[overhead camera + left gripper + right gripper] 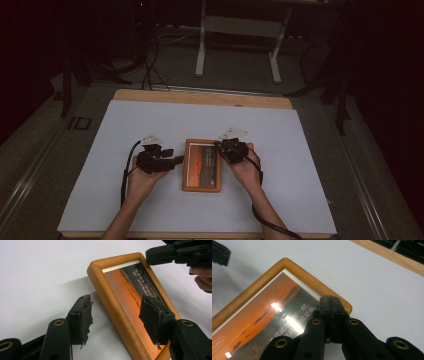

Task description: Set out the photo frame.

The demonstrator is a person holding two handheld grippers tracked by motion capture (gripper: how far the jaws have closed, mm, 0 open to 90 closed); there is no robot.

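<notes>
A wooden picture frame (201, 172) holding an orange sunset photo lies flat in the middle of the white table cover. My left gripper (178, 160) is at the frame's left side. In the left gripper view it (117, 312) stands open astride the frame's left rail (112, 297), one pad over the white cover and the other over the glass. My right gripper (219, 146) is at the frame's far right corner. In the right gripper view it (332, 300) is shut, its tips over the glass of the frame (262, 322) near that corner. It also shows in the left gripper view (148, 255).
The white cover (150, 125) spans nearly the whole table, and a strip of wooden tabletop (200, 97) shows at the far edge. Beyond the table, a white desk's legs (201, 50) and cables (148, 65) stand on the dark floor.
</notes>
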